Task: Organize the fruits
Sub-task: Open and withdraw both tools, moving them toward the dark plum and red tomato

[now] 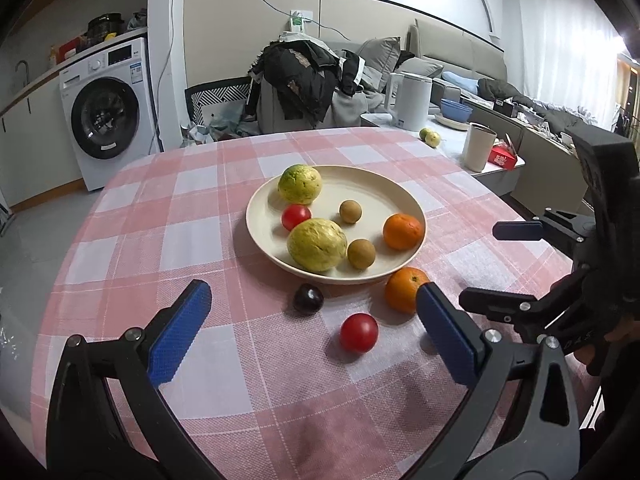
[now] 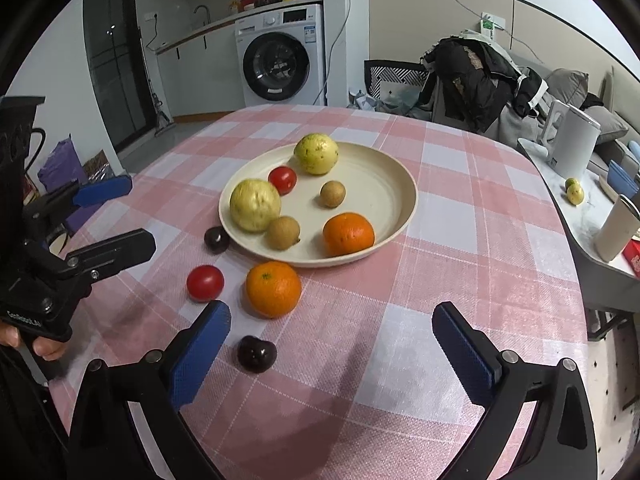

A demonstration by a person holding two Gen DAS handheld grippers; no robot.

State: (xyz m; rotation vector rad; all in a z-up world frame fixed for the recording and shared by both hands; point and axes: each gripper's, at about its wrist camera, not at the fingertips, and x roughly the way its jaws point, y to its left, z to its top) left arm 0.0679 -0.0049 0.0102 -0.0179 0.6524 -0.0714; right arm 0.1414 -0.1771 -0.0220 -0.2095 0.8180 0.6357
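1. Nearest the right wrist camera, a dark cherry (image 2: 256, 353) lies on the checked tablecloth (image 2: 460, 216), just inside the left pad of the right gripper (image 2: 332, 340), whose fingers are spread wide and hold nothing.
2. Beyond it, a loose orange (image 2: 273, 289) and a loose tomato (image 2: 205, 282) sit on the cloth near the plate (image 2: 384, 196), and a second cherry (image 2: 216, 239) rests right against the plate's near rim.
3. On the plate are two yellow-green guavas (image 2: 255, 205), a tomato (image 2: 282, 179), two brown longans (image 2: 332, 194) and one orange (image 2: 348, 233).
4. In the left wrist view, the left gripper (image 1: 314, 320) is likewise spread and empty, hovering over the cloth with the loose tomato lying between its fingers.
5. Judged from this, the work is more than half done: six fruits are gathered, four remain on the cloth.
6. Neither gripper touches any fruit yet; the near cherry looks the handiest next pick for the right side.
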